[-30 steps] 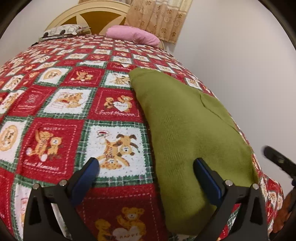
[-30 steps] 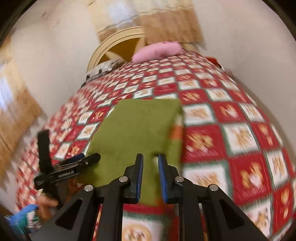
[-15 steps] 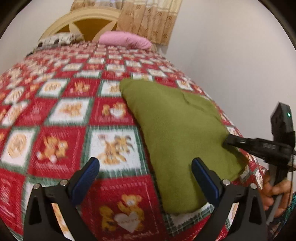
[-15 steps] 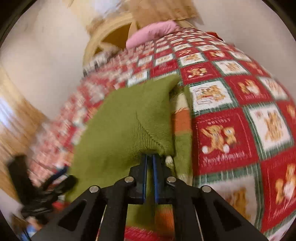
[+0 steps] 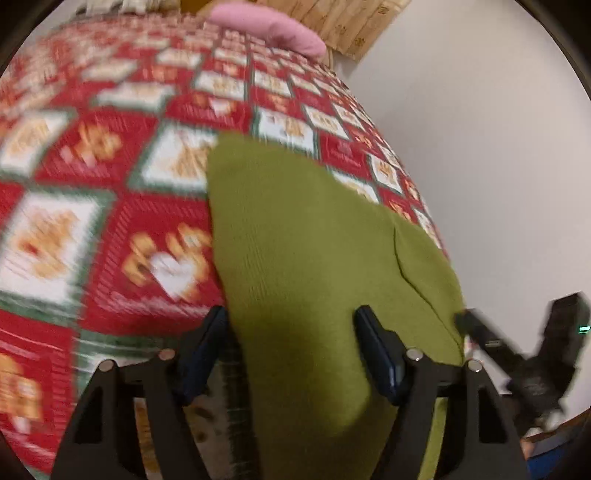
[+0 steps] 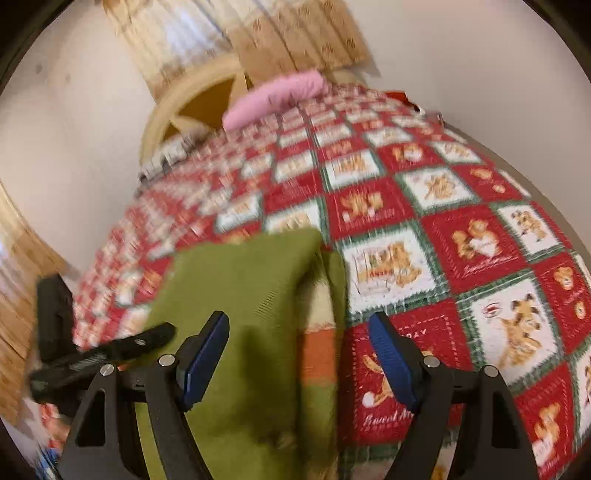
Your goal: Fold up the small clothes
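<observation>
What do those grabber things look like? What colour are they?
Each hand-held gripper is black, with two fingers on open triangle-shaped frames held by small silver screws. The left hand-held gripper and the right hand-held gripper both have ridged blue pads on the inner faces. Seen from the side, the right one shows a small green light.

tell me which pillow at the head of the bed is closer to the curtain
The plain pink pillow, right below the beige curtain; the black-and-white patterned pillow sits farther left.
</observation>
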